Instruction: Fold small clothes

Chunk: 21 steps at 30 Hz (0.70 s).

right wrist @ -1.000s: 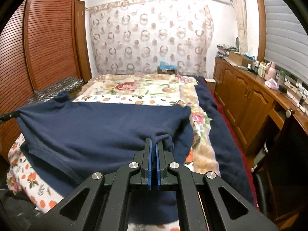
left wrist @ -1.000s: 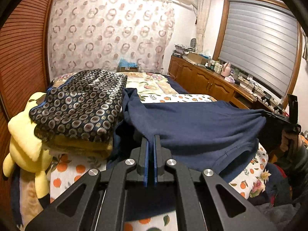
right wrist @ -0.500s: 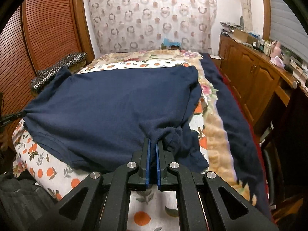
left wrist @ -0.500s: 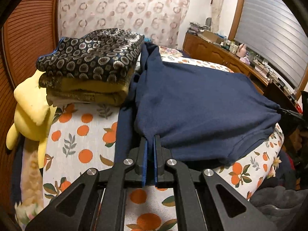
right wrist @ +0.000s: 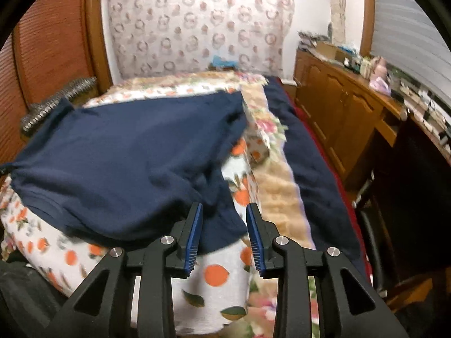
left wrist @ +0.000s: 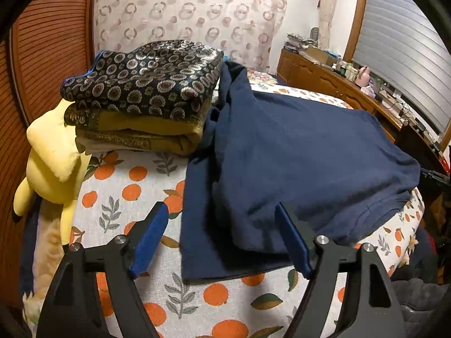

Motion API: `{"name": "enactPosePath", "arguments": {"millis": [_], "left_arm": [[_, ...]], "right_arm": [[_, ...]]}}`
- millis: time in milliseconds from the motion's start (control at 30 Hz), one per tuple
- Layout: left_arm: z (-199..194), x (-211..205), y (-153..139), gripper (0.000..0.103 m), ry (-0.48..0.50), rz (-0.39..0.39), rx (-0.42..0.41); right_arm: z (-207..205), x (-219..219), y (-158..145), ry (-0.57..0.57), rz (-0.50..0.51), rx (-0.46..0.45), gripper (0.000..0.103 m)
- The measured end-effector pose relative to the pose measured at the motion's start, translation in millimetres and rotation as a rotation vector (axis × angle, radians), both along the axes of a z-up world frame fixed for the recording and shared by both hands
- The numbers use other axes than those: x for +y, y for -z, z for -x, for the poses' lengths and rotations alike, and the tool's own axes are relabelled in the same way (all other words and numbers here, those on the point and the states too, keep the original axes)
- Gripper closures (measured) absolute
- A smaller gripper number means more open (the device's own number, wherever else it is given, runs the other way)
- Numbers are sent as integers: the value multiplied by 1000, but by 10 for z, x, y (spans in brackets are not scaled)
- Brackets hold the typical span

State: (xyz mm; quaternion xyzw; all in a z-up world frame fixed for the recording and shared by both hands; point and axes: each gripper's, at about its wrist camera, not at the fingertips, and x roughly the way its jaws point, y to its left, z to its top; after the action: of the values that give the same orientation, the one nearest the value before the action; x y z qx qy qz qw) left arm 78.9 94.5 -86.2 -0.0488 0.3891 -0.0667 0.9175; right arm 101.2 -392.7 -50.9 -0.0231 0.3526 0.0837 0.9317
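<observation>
Both my tools are opening: left tool (left wrist: pixel 221 236) and right tool (right wrist: pixel 224 235) hold nothing, leaving the navy shirt (left wrist: pixel 296 163) flat on the bed (left wrist: pixel 135 186) for folding.

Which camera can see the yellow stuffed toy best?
The left wrist view: the yellow stuffed toy hangs in plain sight at the bed's left edge, beside the stack of folded clothes. The right wrist view does not show the toy at all.
</observation>
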Motion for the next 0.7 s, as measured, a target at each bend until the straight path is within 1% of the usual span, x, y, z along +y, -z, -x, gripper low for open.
{"name": "enactPosePath", "arguments": {"millis": [133, 333, 433, 500, 567, 700], "left_arm": [[-18, 12, 42, 24, -1, -2, 12], [-63, 14, 83, 24, -9, -2, 24], [-84, 14, 115, 24, -13, -2, 30], [-95, 12, 132, 24, -16, -2, 35], [-98, 18, 157, 24, -19, 1, 36], [-105, 23, 174, 24, -24, -1, 40]], "right_arm": [[-96, -5, 78, -7, -37, 26, 70], [-180, -45, 123, 3, -31, 27, 70], [-131, -10, 97, -6, 8, 23, 70], [-105, 21, 96, -18, 63, 17, 90], [-71, 7, 75, -28, 70, 23, 95], [49, -58, -7, -24, 50, 8, 99]]}}
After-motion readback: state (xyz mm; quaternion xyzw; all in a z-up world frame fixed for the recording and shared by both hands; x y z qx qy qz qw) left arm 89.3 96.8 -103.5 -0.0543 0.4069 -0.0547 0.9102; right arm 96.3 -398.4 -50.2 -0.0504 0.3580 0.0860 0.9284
